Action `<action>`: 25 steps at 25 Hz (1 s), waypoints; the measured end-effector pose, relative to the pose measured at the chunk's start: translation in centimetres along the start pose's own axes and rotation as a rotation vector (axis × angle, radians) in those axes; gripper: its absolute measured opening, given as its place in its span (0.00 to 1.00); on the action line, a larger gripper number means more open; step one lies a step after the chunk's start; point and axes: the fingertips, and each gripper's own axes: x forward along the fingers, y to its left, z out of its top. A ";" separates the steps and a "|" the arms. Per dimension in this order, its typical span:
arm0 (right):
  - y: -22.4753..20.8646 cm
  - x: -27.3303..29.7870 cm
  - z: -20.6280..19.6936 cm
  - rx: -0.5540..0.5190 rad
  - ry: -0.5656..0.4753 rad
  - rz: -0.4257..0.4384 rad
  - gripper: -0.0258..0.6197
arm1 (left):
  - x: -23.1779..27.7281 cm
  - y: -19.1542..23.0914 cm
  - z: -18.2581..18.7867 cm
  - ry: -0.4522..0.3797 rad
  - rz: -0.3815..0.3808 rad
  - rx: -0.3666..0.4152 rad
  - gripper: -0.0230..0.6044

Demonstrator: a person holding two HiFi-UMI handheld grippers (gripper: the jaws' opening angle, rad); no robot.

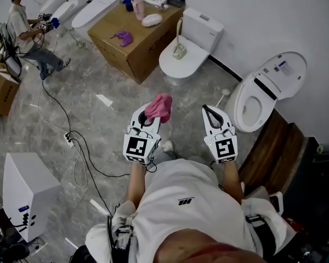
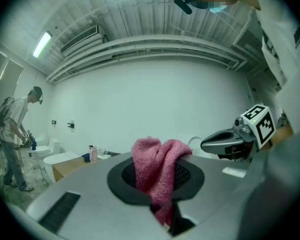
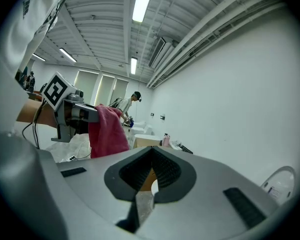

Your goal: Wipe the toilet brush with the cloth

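the left hand-held gripper (image 1: 152,119) is clamped on the pink cloth (image 1: 159,107). in the left gripper view the cloth sits pinched between the two black pads. it bunches up above them, and a short end hangs under them. so the first part, to take up the cloth, looks done. the cloth is in the air in front of the person, above the grey floor (image 1: 107,141), and it touches nothing else.

further to the right and farther away is what i take for the toilet brush (image 1: 179,41), a pale handle standing in a small holder. it stands on the closed lid of the white toilet (image 1: 172,70), just beside the cardboard box (image 1: 137,43). it is well apart from both hand-held grippers, and no cloth is on it. i judge that the wiping itself is not yet begun.

the right hand-held gripper (image 1: 211,113) has its jaws together with nothing between them. in the right gripper view only far things show through the thin slit. it holds no brush.

what is left, in my judgement: to come near the toilet, to take or steady the brush with the right hand-held gripper, and then to rub the cloth along it.
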 end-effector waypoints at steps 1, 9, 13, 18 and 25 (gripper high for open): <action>-0.1 0.7 0.0 0.001 0.000 -0.003 0.03 | 0.3 0.6 -0.2 0.002 -0.004 0.000 0.12; -1.0 5.8 -0.4 0.005 0.017 -0.016 0.03 | 3.7 4.7 -1.0 0.015 -0.028 -0.008 0.12; -2.0 7.7 -0.6 0.002 0.021 -0.018 0.03 | 5.6 6.1 -1.2 0.010 -0.033 -0.011 0.12; -3.3 10.5 -1.2 0.007 0.027 -0.017 0.03 | 8.0 8.0 -1.7 0.019 -0.035 -0.012 0.12; -6.6 15.2 -1.9 0.009 0.051 0.005 0.04 | 12.9 11.3 -1.9 0.024 -0.018 -0.013 0.12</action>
